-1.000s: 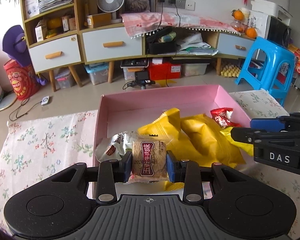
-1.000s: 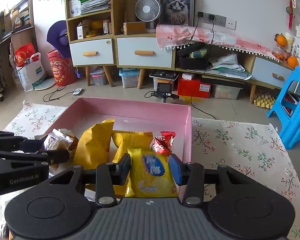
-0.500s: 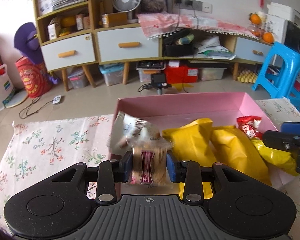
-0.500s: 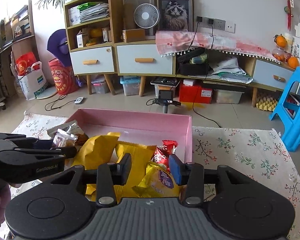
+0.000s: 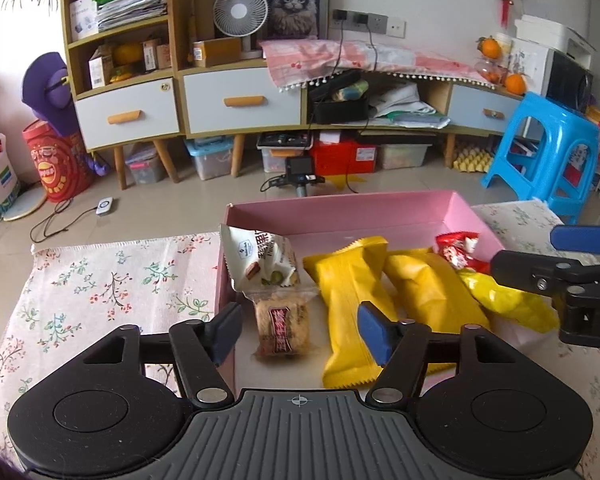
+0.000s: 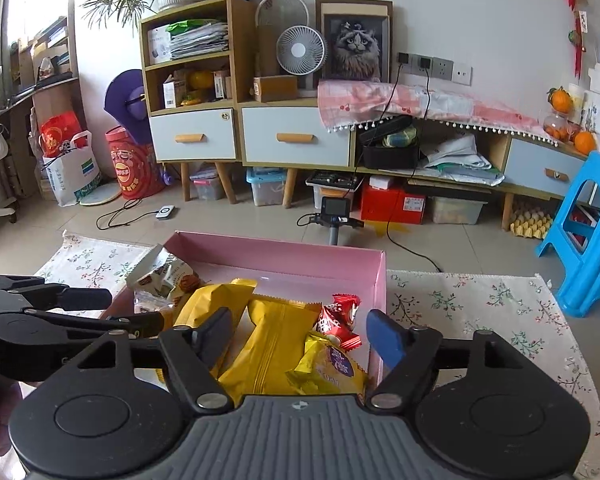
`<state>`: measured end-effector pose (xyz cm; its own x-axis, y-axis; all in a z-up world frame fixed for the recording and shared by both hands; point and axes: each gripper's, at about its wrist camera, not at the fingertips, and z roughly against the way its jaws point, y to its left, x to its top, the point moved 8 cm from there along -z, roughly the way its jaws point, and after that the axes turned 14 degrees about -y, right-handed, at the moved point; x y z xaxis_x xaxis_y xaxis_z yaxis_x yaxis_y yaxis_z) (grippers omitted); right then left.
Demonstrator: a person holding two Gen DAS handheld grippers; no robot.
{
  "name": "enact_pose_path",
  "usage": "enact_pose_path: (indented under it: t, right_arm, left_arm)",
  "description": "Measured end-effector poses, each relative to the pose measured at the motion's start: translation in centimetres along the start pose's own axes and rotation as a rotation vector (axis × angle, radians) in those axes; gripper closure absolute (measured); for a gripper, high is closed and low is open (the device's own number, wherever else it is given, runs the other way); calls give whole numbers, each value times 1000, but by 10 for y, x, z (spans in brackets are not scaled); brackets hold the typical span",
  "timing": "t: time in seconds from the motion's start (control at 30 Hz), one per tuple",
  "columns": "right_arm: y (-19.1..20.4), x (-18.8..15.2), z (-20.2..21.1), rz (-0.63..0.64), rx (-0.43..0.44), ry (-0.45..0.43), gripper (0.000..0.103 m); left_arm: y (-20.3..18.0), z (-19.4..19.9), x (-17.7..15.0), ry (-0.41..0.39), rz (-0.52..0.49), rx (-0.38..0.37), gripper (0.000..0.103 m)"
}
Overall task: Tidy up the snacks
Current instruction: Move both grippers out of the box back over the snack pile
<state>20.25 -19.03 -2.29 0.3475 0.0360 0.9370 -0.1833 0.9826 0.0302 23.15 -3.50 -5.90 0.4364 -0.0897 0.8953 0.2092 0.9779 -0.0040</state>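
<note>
Both grippers: left gripper (image 5: 298, 332) and right gripper (image 6: 298, 338) stood with fingers spread apart, gripping nothing.
Hidden: near ends of the yellow packets (image 5: 350, 308) were cut off behind the left gripper's body; the small yellow pack (image 6: 332, 368) was partly covered in the right view.
Cake (image 5: 283, 326): lay in the pink box (image 5: 340, 210), at its left side, long axis pointing away from the camera.
White packet (image 5: 262, 258): leaned on the box's left wall, just behind the cake.
Red candy (image 6: 338, 320): beside the right wall.

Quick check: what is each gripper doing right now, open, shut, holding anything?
Left gripper: open, holding nothing; brown biscuit pack lies between its jaws.
Right gripper: open, holding nothing.
</note>
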Motion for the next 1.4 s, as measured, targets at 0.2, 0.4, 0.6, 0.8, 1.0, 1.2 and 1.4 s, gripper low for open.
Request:
enact_pose_path:
  t: [0.2,0.4,0.6,0.8,1.0,1.2,1.4]
  right_arm:
    - [3,3,15,20,-2,-12,27]
    - [7,6,35,38,5,-27,18]
    - [18,3,54,48,33,-28,14]
    - [31,-8,71,29,63,-25,12]
    - [40,-17,83,78,110,-32,12]
    - [35,-15,90,119,102,-71,10]
    - [36,-39,86,127,125,-15,10]
  left_arm:
    - [-2,20,-1,3,5,-21,28]
    - [1,43,-7,14,33,-46,17]
    - [1,69,-17,29,32,-67,10]
    - [15,97,-25,41,124,-116,7]
    - [40,114,-35,4,82,-97,6]
    - [59,128,-53,22,125,-97,6]
    - [60,134,-69,54,143,-101,6]
